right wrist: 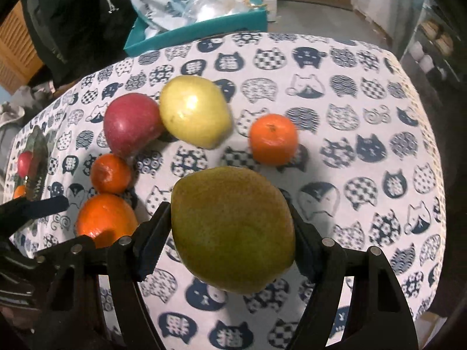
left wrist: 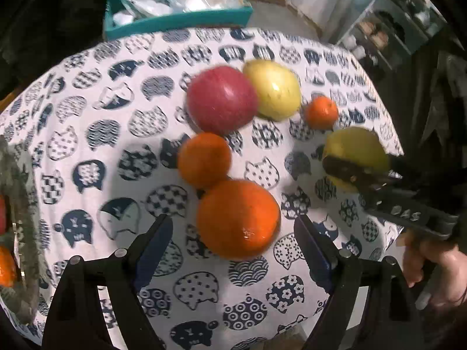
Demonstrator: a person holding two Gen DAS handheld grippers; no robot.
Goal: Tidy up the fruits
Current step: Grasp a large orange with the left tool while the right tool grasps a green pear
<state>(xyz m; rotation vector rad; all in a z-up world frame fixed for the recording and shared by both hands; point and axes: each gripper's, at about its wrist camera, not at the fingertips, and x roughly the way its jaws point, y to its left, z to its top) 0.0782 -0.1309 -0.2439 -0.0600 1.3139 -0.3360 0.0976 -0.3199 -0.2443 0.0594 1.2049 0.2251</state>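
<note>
My left gripper [left wrist: 233, 227] is open, its fingers on either side of a large orange [left wrist: 238, 218] on the cat-print tablecloth [left wrist: 102, 134]. Beyond lie a small orange [left wrist: 204, 159], a red apple [left wrist: 221, 99], a yellow pear [left wrist: 274, 89] and a tangerine [left wrist: 321, 112]. My right gripper [right wrist: 227, 230] is shut on a green-yellow pear [right wrist: 233, 227], also seen at the right in the left wrist view [left wrist: 356, 151]. The right wrist view shows the apple [right wrist: 131, 122], yellow pear [right wrist: 195, 110], tangerine [right wrist: 273, 140] and both oranges [right wrist: 109, 173] [right wrist: 105, 218].
A glass bowl [left wrist: 26, 204] holding a red and an orange fruit stands at the table's left edge; it also shows in the right wrist view [right wrist: 36, 157]. A teal box [left wrist: 175, 20] of plastic bags sits beyond the far edge. Shelves [left wrist: 394, 29] stand at the far right.
</note>
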